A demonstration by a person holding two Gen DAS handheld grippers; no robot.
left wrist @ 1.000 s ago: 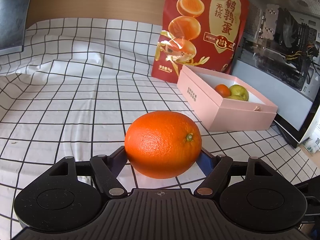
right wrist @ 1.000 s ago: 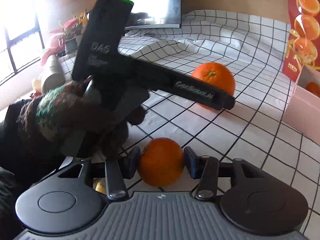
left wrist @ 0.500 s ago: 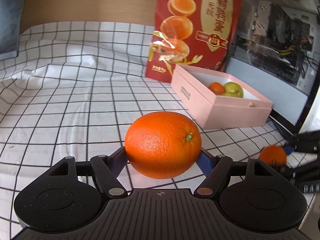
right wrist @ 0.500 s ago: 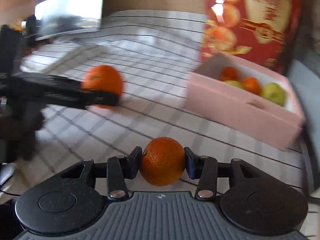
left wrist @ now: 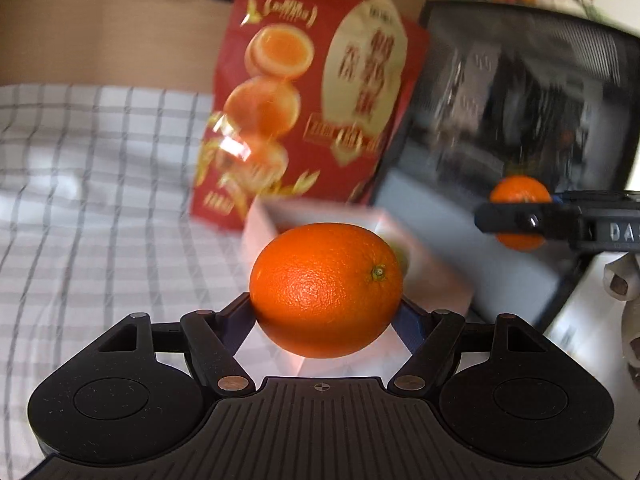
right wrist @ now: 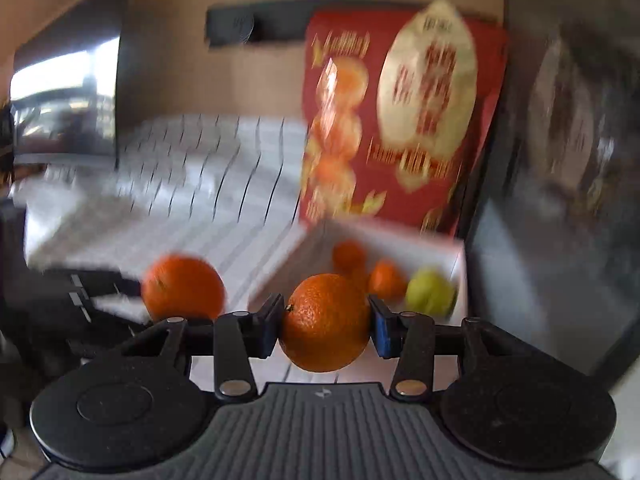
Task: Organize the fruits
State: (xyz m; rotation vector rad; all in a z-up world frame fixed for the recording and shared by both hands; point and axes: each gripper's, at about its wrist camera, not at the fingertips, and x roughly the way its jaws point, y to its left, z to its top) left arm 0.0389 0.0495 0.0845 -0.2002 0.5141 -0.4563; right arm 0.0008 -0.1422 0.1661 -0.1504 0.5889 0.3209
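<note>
Writing: I read "DAS" on the right gripper (left wrist: 520, 220) — red bag (left wrist: 312, 100) text blurred.
Tools: left gripper (left wrist: 326, 308) clamped the large orange (left wrist: 326, 288); right held a small orange (right wrist: 326, 322).
Surface: I saw checked cloth (left wrist: 100, 180) — pink box (right wrist: 458, 258) beyond.

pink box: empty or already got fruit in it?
Not empty. The open pink box holds small oranges and a green fruit, per the right wrist view.

Both grippers hang in the air short of the pink box (right wrist: 460, 256). The left gripper (left wrist: 326, 300) clamps a large orange (left wrist: 326, 288) just before the box; the right gripper (right wrist: 325, 322) pinches a small orange (right wrist: 325, 322) before its near edge, angled downward.
</note>
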